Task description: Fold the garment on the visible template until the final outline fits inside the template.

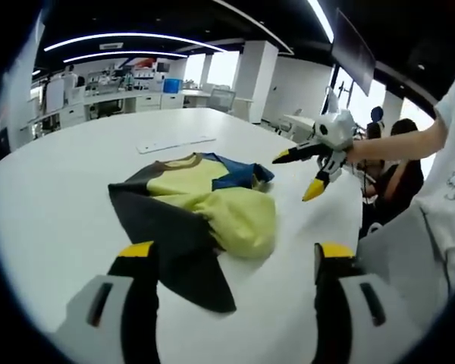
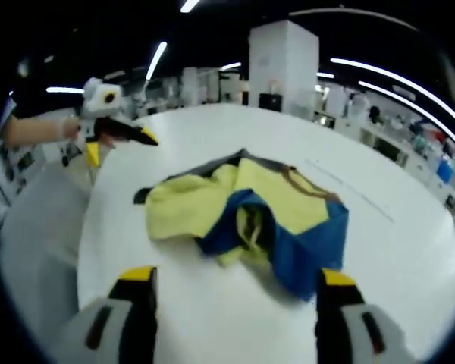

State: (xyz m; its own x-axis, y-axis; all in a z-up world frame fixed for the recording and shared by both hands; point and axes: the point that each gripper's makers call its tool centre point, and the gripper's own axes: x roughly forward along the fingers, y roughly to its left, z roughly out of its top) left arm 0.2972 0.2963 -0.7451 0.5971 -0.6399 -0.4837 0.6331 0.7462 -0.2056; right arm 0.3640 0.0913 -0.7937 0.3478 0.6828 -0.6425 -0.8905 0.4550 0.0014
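A crumpled garment (image 1: pixel 205 201) in yellow, blue and dark grey lies on the white table (image 1: pixel 53 205), loosely bunched, with a dark sleeve trailing toward my left gripper (image 1: pixel 235 254). That gripper hangs open just short of it, holding nothing. My right gripper (image 1: pixel 297 174) hovers open above the table to the garment's right, a hand behind it. In the right gripper view the garment (image 2: pixel 250 212) shows its blue side nearest my open right gripper (image 2: pixel 236 279). The left gripper (image 2: pixel 121 148) is beyond it at upper left, open. A flat white strip (image 1: pixel 174 144) lies past the collar.
The round table's edge (image 1: pixel 349 250) runs close on the right of the left gripper view, with a person seated (image 1: pixel 394 171) beyond it. Desks and chairs (image 1: pixel 121 95) fill the office behind. A white pillar (image 2: pixel 283 61) stands past the table's far side.
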